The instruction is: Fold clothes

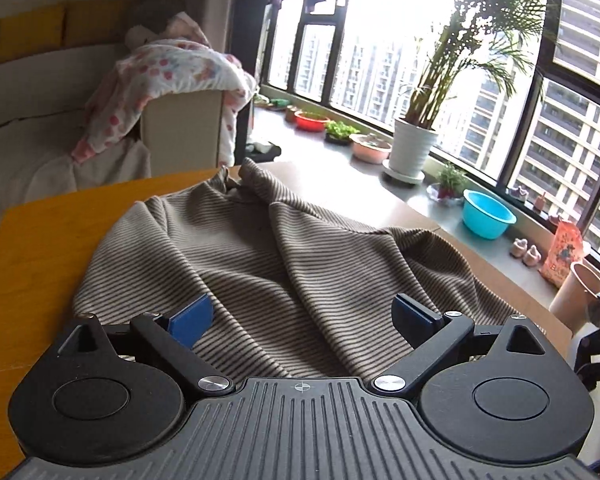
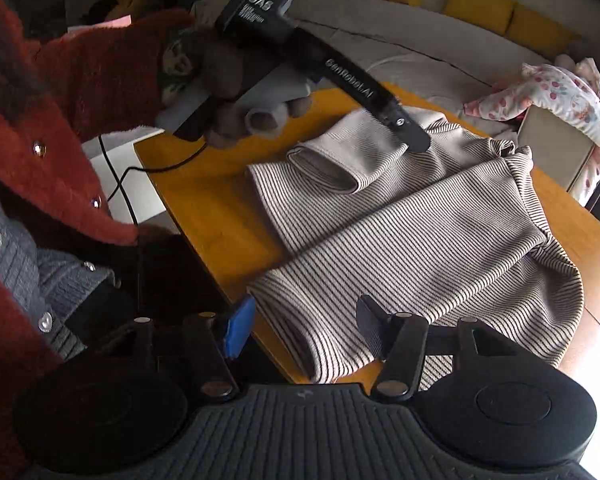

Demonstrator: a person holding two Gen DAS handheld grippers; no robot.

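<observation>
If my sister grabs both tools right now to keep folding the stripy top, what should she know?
Left tool: wide open and empty, hovering over the striped top.
Right tool: jaws partly open around the top's near folded edge; the pads do not seem to pinch it.
Things: the top lies rumpled on the yellow table, with one sleeve laid across the body.
Done: it looks like only a rough first fold.
Left: probably grip that near edge, smooth the wrinkles and finish folding.
</observation>
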